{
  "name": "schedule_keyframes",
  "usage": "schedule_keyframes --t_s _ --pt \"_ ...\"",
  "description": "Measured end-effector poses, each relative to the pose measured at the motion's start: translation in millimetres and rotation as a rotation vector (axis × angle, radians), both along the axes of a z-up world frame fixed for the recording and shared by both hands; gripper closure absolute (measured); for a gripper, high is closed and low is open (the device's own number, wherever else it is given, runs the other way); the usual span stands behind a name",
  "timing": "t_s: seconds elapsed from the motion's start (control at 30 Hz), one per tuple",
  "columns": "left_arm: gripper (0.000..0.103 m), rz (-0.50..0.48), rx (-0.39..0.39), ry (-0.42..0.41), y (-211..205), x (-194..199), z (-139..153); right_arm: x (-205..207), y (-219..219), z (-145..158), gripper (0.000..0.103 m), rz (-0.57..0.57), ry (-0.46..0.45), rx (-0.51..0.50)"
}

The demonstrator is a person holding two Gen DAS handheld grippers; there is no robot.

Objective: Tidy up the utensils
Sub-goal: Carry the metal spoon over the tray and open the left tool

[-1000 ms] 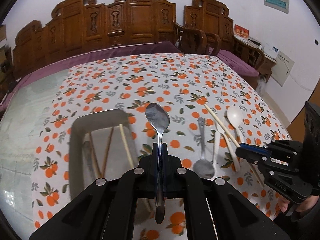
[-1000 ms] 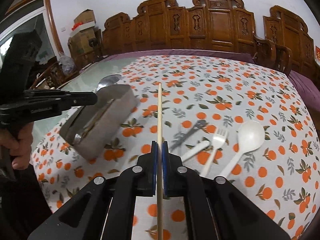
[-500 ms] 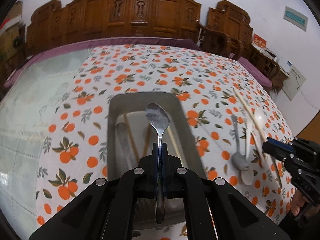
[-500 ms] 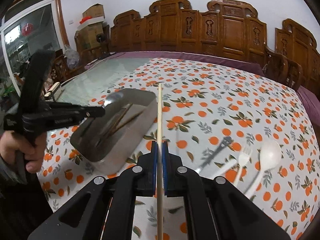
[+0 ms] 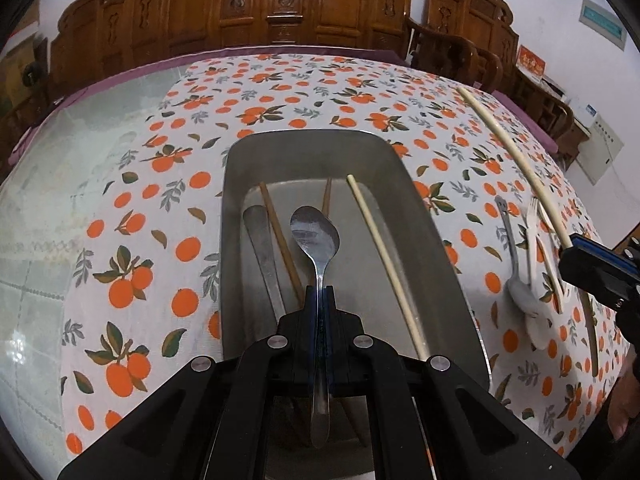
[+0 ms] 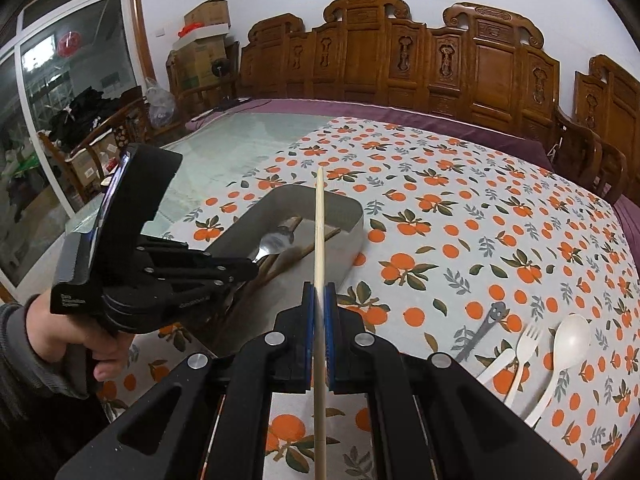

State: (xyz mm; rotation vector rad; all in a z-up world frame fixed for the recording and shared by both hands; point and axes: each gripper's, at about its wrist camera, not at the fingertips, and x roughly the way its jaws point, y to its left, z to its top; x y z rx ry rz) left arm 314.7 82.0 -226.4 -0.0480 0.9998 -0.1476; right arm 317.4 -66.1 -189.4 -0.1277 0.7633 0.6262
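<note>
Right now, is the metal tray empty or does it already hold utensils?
Not empty: the metal tray holds brown chopsticks, a pale chopstick and a metal handle.

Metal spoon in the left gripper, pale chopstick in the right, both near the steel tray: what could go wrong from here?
1. The metal spoon hangs above the steel tray; released from there, it may clatter onto the brown chopsticks.
2. The right gripper pinches its pale chopstick mid-shaft, so it could pivot.
3. Both grippers converge near the tray and could collide.

A home's dining room — carved wooden chairs line the far side of a big table under an orange-print cloth. Stacked cardboard boxes stand in the corner by a glass door — household clutter, with cutlery lying on the cloth.
</note>
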Motion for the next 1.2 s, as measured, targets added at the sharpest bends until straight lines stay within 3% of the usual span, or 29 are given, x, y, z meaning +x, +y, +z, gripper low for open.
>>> schedule_keyframes --t_s 0.23,0.57,0.7,0.87,1.0,1.1,1.13,1.2 --pt "0.100 0.002 -0.003 0.003 1.3 0.7 0.7 -0.2 0.8 0.1 0.097 -0.011 0.003 -0.013" --pt "0.100 -0.003 -0.013 -0.070 8.8 -7.4 24.9 -1.9 18.6 4.4 0.097 0.000 0.005 -0.013" --pt "0.092 0.011 -0.007 -0.091 15.1 -8.3 32.0 1.6 31.5 7.5 0.097 0.008 0.006 -0.007" --pt "0.090 0.037 0.002 -0.118 27.8 -8.9 41.6 10.7 43.1 10.0 0.097 0.004 0.020 0.016" --pt "0.074 0.072 0.009 -0.152 43.1 -9.2 50.0 21.6 51.1 9.4 0.097 -0.003 0.048 0.047" --pt "0.069 0.098 0.000 -0.168 56.6 -10.2 55.9 31.6 57.1 6.2 0.097 -0.015 0.072 0.072" --pt "0.058 0.107 -0.004 -0.173 61.5 -10.0 57.2 33.8 58.7 5.2 0.097 -0.019 0.077 0.076" --pt "0.047 0.127 0.004 -0.187 70.6 -10.8 59.9 38.6 61.8 1.9 0.097 -0.029 0.086 0.085"
